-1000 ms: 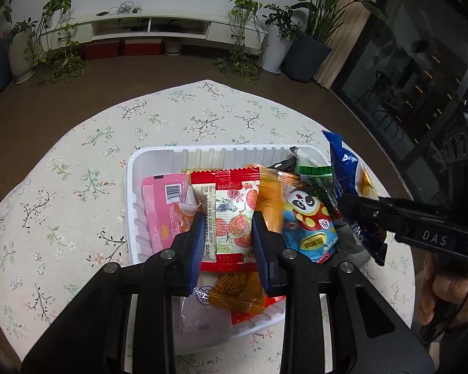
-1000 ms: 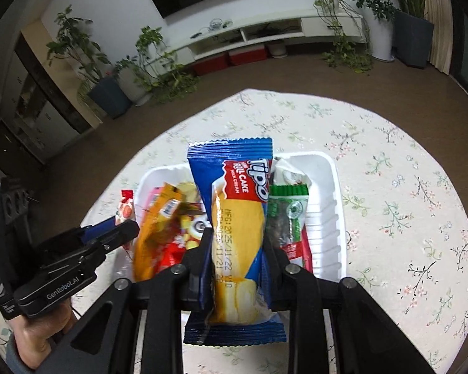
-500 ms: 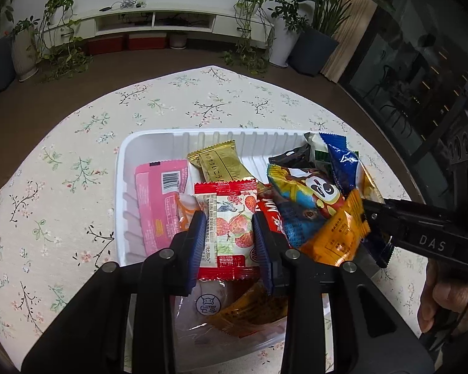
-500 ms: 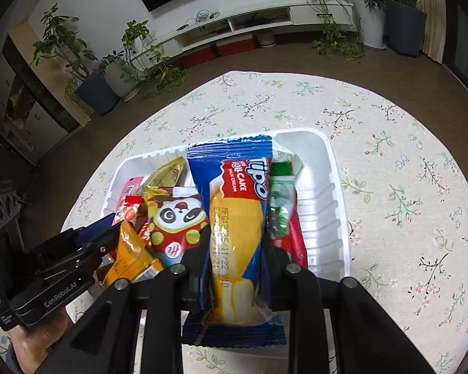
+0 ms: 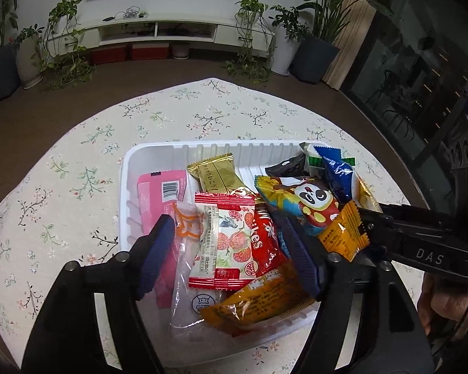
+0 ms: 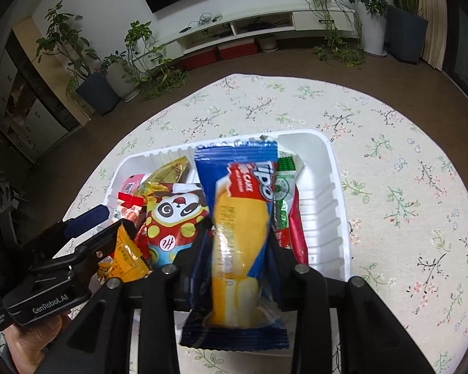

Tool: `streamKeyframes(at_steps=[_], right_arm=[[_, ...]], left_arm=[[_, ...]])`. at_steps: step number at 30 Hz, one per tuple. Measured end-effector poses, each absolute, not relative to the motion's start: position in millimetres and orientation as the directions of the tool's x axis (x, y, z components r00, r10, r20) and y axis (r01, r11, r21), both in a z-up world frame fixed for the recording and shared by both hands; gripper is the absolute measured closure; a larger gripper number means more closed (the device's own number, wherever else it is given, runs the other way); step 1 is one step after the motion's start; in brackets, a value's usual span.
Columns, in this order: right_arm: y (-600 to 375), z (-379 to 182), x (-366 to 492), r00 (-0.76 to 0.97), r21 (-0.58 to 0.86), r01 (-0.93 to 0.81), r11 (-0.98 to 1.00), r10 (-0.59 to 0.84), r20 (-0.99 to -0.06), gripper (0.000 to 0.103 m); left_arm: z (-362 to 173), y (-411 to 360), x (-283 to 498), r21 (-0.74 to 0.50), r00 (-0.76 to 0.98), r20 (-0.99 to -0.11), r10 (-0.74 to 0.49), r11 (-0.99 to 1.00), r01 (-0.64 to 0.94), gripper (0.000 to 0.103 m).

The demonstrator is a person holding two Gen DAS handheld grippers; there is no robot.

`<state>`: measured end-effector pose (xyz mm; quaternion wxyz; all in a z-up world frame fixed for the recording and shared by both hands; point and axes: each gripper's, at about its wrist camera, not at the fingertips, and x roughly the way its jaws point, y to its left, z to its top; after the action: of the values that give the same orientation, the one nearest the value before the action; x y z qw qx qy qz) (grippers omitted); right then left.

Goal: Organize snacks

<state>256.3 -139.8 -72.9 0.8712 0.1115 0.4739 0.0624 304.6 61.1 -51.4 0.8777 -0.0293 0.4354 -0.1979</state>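
A: How far along are you?

B: Nearly done. Your left gripper (image 5: pixel 227 249) has just opened its jaws wide, leaving the red-edged strawberry packet (image 5: pixel 223 243) in the white plastic tray (image 5: pixel 202 149).

A: What's left?

B: Your right gripper (image 6: pixel 238 249) has just been loosening its jaws around the blue-and-yellow roll-cake packet (image 6: pixel 240 218); lay it at the tray's three o'clock side. The flowered worktop (image 6: pixel 390 171) shows no stray snacks.

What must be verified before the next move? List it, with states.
1. Left hand-held gripper clear of the strawberry packet: ok, its jaws have just been opening and stand wide of it.
2. Strawberry packet lying in the white tray: ok.
3. Right hand-held gripper released the blue cake packet: cannot tell; its jaws have just been opening, with the packet between them.
4. Cake packet lying flat in the tray: not ok.
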Motion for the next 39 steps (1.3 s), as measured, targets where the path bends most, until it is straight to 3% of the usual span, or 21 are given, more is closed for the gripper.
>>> streamKeyframes(at_steps=[3, 7, 10, 15, 19, 25, 28, 32, 35, 39], right_arm=[[-140, -65, 252, 0.557, 0.243, -0.002, 0.970, 0.203, -0.805, 0.060], [-140, -51, 243, 0.587, 0.247, -0.004, 0.969, 0.202, -0.784, 0.046], [-138, -41, 238, 0.605, 0.241, -0.012, 0.971, 0.198, -0.771, 0.043], [-142, -28, 221, 0.634, 0.260, -0.005, 0.966, 0.204, -0.746, 0.040], [-147, -11, 194, 0.690, 0.286, -0.014, 0.958, 0.217, -0.690, 0.027], [-142, 22, 125, 0.821, 0.239, -0.062, 0.969, 0.186, -0.540, 0.007], [-141, 37, 89, 0.880, 0.233, -0.076, 0.970, 0.175, -0.442, 0.000], [-143, 57, 45, 0.942, 0.231, -0.082, 0.970, 0.151, -0.301, 0.000], [-144, 72, 11, 0.973, 0.220, -0.074, 0.973, 0.118, -0.196, 0.000], [-147, 92, -32, 0.997, 0.214, -0.043, 0.976, 0.057, -0.061, 0.000]], left_arm=[[-45, 64, 299, -0.219, 0.556, -0.746, -0.368, 0.923, 0.318, 0.027], [-34, 69, 289, -0.213, 0.580, -0.731, -0.361, 0.927, 0.308, 0.016], [-27, 72, 279, -0.209, 0.592, -0.724, -0.354, 0.930, 0.301, 0.015], [-12, 85, 259, -0.201, 0.637, -0.697, -0.329, 0.943, 0.266, 0.002], [7, 95, 228, -0.174, 0.698, -0.649, -0.303, 0.952, 0.252, 0.000], [39, 91, 156, -0.071, 0.793, -0.553, -0.257, 0.963, 0.262, 0.000], [57, 87, 114, -0.072, 0.824, -0.485, -0.294, 0.952, 0.298, 0.000], [82, 81, 48, -0.053, 0.879, -0.372, -0.299, 0.952, 0.301, 0.000], [97, 74, 1, 0.020, 0.948, -0.275, -0.160, 0.985, 0.172, 0.000], [109, 73, -39, 0.028, 0.962, -0.252, -0.107, 0.993, 0.118, 0.000]])
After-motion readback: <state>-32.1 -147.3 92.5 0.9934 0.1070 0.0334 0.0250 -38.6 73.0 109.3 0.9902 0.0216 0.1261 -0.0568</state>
